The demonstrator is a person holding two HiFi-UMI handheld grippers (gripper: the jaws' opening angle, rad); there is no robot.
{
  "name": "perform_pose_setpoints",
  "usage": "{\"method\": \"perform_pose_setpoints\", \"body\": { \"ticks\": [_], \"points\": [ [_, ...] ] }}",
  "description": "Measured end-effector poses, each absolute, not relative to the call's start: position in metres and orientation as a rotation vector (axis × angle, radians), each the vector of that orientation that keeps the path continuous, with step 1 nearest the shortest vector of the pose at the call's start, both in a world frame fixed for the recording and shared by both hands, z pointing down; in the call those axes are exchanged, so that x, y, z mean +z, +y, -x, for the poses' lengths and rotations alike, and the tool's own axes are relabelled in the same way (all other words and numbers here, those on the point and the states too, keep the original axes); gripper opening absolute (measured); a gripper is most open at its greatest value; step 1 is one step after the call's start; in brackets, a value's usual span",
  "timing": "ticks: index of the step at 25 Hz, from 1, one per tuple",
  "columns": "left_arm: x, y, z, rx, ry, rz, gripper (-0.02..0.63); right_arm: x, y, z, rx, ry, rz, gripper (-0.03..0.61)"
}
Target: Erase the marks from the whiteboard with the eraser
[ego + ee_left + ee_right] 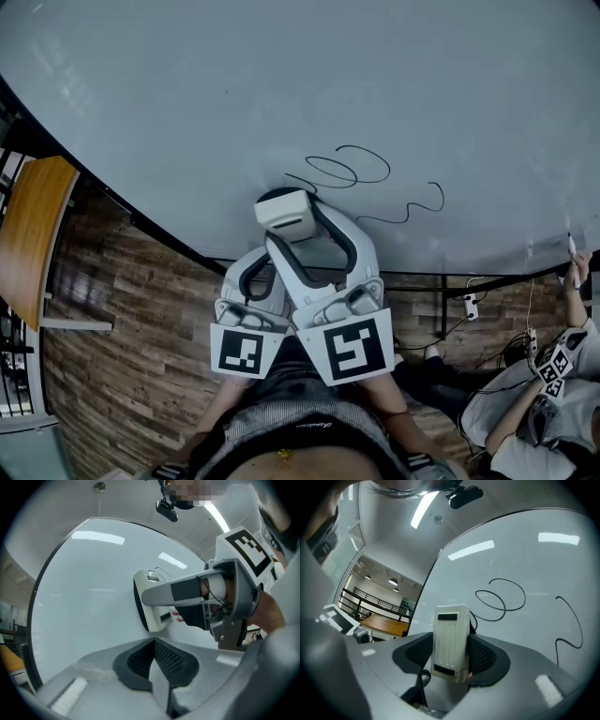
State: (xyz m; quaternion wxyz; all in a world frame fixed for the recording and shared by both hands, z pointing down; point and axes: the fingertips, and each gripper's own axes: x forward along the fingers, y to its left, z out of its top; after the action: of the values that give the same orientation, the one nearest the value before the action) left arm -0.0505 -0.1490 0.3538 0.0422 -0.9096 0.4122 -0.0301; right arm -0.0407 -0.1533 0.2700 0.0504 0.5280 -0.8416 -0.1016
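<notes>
1. Two black-padded handheld grippers: right gripper [451, 644] jaws clamp a white ribbed plastic eraser [286, 214], which is pressed to the large pale whiteboard [281, 84].
2. Black looped pen marks [342, 169] just right of eraser.
3. Left gripper [153, 643] jaws closed together, empty.

Eraser [286, 213]: white ribbed block, dark felt face against the board, just beside the loops.
Marks [347, 169]: black loops and a squiggle, unerased.
Whiteboard [187, 112]: pale, glossy.
</notes>
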Motion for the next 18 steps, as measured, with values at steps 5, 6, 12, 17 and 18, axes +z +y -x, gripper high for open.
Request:
{"method": "perform_pose_setpoints", "body": {
  "ticks": [5,6,12,17,18],
  "points": [
    [0.355,-0.148,0.038,-0.098,1.254,2.802,0.0,0.27,-0.153,0.028,-0.3,-2.564,-1.61,0.241],
    [0.355,-0.148,0.036,-0.1,1.254,2.804,0.0,0.27,-0.152,0.026,-0.297,-2.563,-1.607,0.241],
    [0.359,-0.145,0.024,-0.105,1.26,2.812,0.0,0.274,-0.149,0.017,-0.318,-2.555,-1.588,0.241],
    [0.364,-0.143,0.02,-0.121,1.285,2.821,0.0,0.279,-0.148,0.011,-0.329,-2.549,-1.582,0.241],
    [0.364,-0.143,0.019,-0.122,1.291,2.819,0.0,0.28,-0.148,0.009,-0.331,-2.547,-1.581,0.242]
  ]
}}
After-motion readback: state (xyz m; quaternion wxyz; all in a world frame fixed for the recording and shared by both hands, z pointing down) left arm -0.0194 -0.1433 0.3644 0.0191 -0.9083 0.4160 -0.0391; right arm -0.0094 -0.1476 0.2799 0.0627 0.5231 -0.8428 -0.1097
